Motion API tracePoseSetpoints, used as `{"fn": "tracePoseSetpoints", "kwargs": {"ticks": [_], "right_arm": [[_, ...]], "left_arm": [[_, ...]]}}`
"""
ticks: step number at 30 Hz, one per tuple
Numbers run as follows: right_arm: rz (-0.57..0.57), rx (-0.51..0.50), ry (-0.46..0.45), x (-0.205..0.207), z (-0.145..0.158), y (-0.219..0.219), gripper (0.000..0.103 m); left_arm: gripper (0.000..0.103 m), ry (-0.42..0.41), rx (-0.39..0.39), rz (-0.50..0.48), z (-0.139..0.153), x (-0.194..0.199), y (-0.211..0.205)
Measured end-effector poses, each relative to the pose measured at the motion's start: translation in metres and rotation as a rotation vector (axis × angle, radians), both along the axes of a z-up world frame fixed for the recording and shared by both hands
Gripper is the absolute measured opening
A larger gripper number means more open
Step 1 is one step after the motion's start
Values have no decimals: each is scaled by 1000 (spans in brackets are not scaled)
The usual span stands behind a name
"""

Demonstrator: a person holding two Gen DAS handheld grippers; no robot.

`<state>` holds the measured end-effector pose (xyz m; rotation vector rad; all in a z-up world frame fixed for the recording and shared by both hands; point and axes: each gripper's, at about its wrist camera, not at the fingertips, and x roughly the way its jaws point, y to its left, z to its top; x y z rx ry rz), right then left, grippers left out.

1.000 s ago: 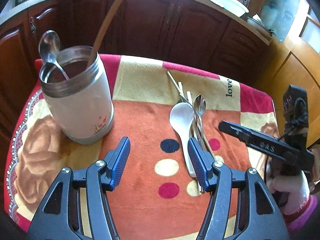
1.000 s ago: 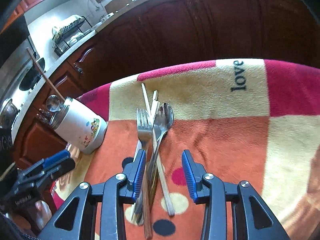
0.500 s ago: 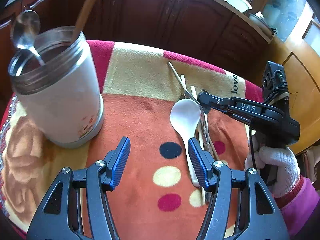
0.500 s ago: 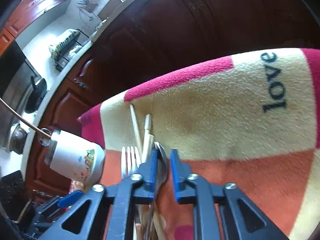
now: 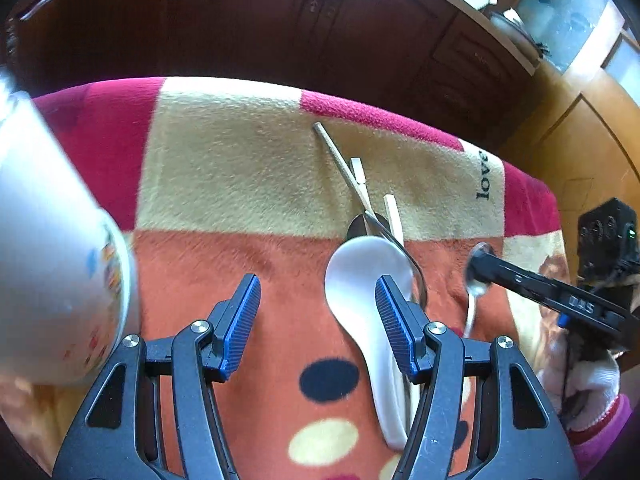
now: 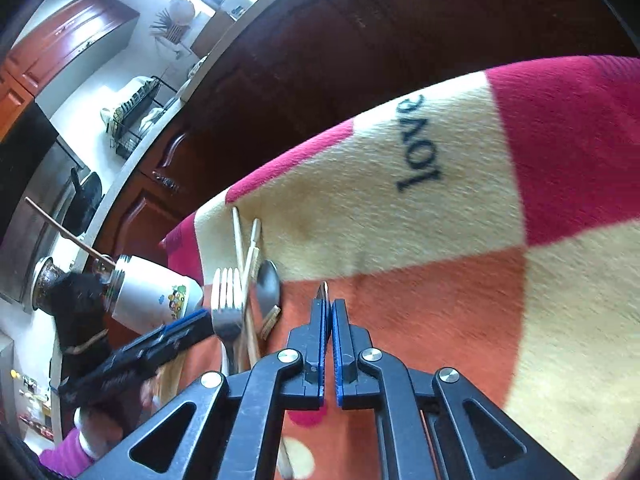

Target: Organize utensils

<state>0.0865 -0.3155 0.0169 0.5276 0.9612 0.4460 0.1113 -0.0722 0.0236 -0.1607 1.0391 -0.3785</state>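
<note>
Partly hidden between the right gripper's (image 6: 330, 312) closed blue pads — a slim steel spoon (image 5: 476, 280), clamped; left gripper (image 5: 316, 320) spread wide beside the white ceramic spoon (image 5: 360, 280).

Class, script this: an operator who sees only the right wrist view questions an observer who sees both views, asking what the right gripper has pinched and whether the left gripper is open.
Operator: My right gripper is shut on a thin metal edge. What is it?
Observer: The left wrist view shows it side-on: a metal spoon, pinched across its bowl.
Operator: I see the left gripper only from the side. Is it open?
Observer: Yes. In its own view the left gripper has its fingers wide apart with nothing between them.
</note>
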Motion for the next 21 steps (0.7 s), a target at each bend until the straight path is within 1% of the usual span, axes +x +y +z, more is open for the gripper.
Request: {"fn": "tracePoseSetpoints", "kwargs": {"ticks": [4,7,10,12,14,15,16,18,20,21], "right_arm": [[4,0,2,-1,0,-4,3],[8,3,4,-1,0,-5,3],[11,1,7,-1,-3,-7,3],[10,5,13,0,-4,-8,3],[12,4,14,-1,-6,-10,3],[14,5,14,-2,-6,-10,3],[16,2,15,-3,-6,-10,3],[19,-4,15,-4,-7,-10,3],[16,-4,15,-5,-7,-11,3],[14,-6,13,-6,-7,-12,3]], "left_arm": [[60,1,3,-45,-6,11,-8],[60,-14,-8,-54,-5,16,-9],[60,-12,-28,-59,-4,18,-8],[60,5,-59,-90,-4,15,-8],[61,14,-68,-126,-5,13,-12],[65,10,-64,-128,-5,12,-11],[66,5,-64,-124,-5,12,-12],[66,19,-81,-118,-6,14,-12],[64,33,-97,-110,-5,16,-14],[54,36,-109,-113,-6,16,-16]]}}
